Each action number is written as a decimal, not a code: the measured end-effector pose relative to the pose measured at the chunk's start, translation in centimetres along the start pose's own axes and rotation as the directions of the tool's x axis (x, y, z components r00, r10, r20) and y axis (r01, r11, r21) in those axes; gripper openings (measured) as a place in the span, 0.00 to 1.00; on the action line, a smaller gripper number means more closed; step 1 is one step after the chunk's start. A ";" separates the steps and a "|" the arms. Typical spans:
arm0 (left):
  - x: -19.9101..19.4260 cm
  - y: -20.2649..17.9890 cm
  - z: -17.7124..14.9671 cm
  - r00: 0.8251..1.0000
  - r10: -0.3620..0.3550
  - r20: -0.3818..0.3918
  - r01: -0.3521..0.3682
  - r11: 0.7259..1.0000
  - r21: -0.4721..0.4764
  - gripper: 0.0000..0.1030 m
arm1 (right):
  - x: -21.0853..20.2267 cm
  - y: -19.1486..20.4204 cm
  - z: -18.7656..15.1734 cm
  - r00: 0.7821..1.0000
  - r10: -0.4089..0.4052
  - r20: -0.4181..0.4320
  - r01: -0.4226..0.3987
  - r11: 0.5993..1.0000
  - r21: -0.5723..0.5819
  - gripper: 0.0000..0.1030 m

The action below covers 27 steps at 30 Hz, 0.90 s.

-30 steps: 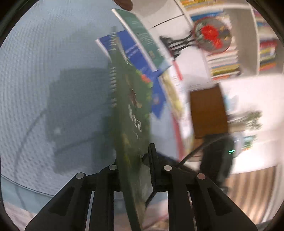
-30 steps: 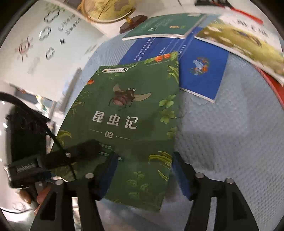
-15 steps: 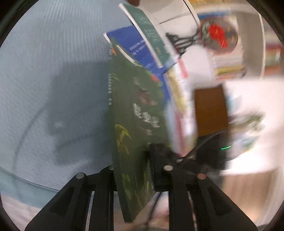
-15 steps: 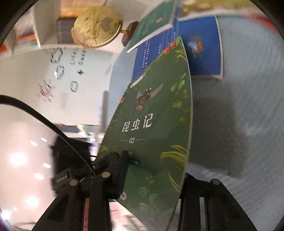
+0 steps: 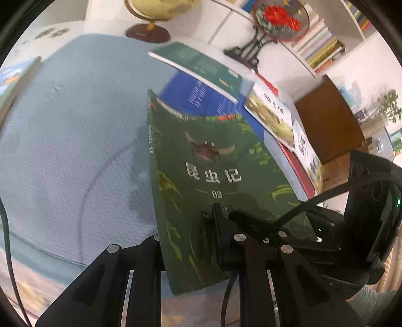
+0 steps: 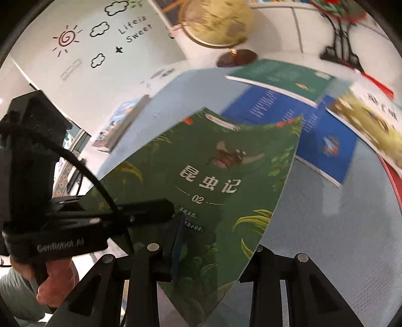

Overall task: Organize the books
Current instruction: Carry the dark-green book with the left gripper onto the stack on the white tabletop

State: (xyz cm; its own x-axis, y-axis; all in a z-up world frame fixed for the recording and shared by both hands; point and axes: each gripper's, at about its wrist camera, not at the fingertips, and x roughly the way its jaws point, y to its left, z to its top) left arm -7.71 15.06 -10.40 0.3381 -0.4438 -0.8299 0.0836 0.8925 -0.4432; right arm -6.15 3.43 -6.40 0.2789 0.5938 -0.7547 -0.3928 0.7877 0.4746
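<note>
While both grippers clamp green book [image 5: 213,176], blue cloth [image 5: 75,125] beneath

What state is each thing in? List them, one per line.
green insect book: lifted off the blue cloth, tilted, clamped at its lower edge by both tongs.
left tongs: shut on the book.
right tongs: shut on the book.
blue book: lying flat, closed.
dark green book: closed, resting on the blue book.
yellow picture book: lying closed, overlapping the blue book.
globe: upright.
</note>
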 end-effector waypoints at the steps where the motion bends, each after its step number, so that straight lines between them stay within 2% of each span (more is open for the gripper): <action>1: -0.9 1.2 0.2 1.000 0.001 0.012 -0.001 1.000 -0.007 0.15 | 0.3 1.1 0.7 1.000 0.006 0.008 -0.006 1.000 -0.004 0.30; 9: -8.4 9.1 4.0 0.993 0.021 0.119 -0.016 0.999 -0.042 0.15 | 3.5 10.1 6.6 0.997 0.058 0.057 -0.054 0.996 -0.067 0.30; 15: -13.4 17.0 6.7 0.979 0.082 0.187 -0.070 0.995 -0.073 0.15 | 9.4 17.4 12.0 0.993 0.104 0.059 -0.096 0.986 -0.136 0.30; 20: -16.0 23.3 8.4 0.972 0.123 0.199 -0.107 0.990 -0.089 0.15 | 14.1 22.4 14.7 0.992 0.119 0.048 -0.110 0.981 -0.157 0.30; 27: -16.5 30.0 10.5 0.976 0.131 0.175 -0.112 0.987 -0.116 0.16 | 19.7 26.3 17.2 0.996 0.088 0.023 -0.084 0.988 -0.127 0.31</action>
State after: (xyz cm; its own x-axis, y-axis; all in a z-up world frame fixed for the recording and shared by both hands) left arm -0.96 50.00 -6.43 0.5053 -0.3018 -0.8084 -0.0641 0.9211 -0.3840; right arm 4.05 38.67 -0.97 0.2638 0.6643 -0.6994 -0.5229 0.7078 0.4751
